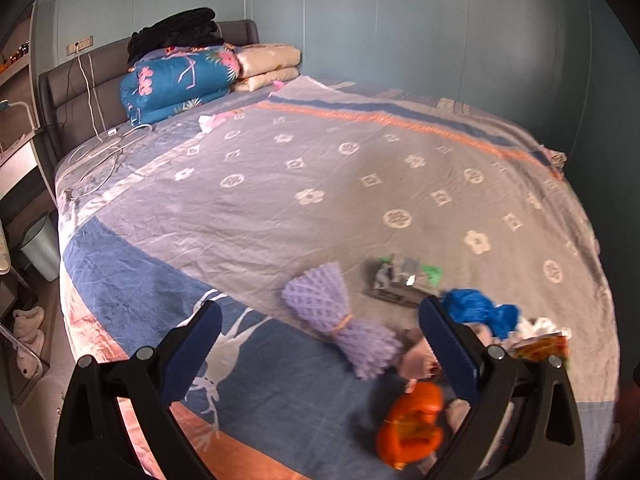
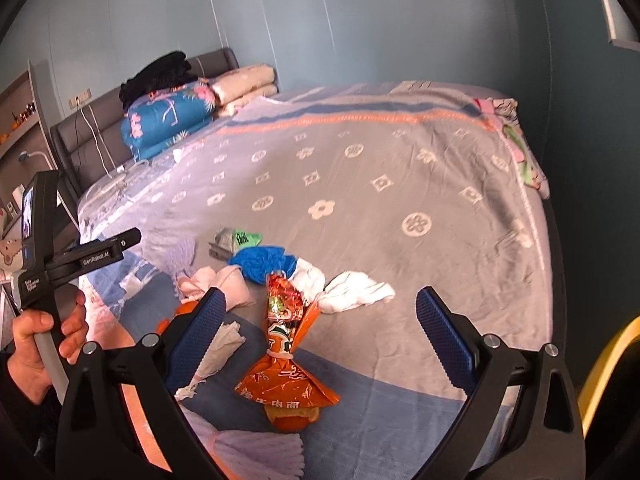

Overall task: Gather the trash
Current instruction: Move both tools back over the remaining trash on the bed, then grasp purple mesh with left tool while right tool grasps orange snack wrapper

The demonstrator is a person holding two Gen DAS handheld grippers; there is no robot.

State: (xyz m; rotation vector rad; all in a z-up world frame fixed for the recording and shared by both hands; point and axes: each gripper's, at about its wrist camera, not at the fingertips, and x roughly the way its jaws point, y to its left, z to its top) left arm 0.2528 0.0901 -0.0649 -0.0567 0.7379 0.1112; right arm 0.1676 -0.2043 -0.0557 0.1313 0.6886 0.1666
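Trash lies on the bed near its foot. In the left wrist view: a purple foam net (image 1: 340, 316), a grey-green wrapper (image 1: 404, 280), a blue bag (image 1: 480, 310), an orange wrapper (image 1: 412, 428). My left gripper (image 1: 320, 344) is open above the bed, the purple net between its fingers. In the right wrist view: an orange snack bag tied at the middle (image 2: 286, 356), white tissue (image 2: 348, 286), the blue bag (image 2: 264, 262), the green wrapper (image 2: 238, 238), pink cloth (image 2: 216, 282). My right gripper (image 2: 320, 332) is open, the orange snack bag below between its fingers.
Folded blue and beige quilts (image 1: 180, 76) with black clothing sit at the headboard. A charger cable (image 1: 108, 148) lies on the bed's left. A white bin (image 1: 40, 248) stands beside the bed. A yellow rim (image 2: 608, 364) shows at right. The other handheld gripper (image 2: 60, 260) shows at left.
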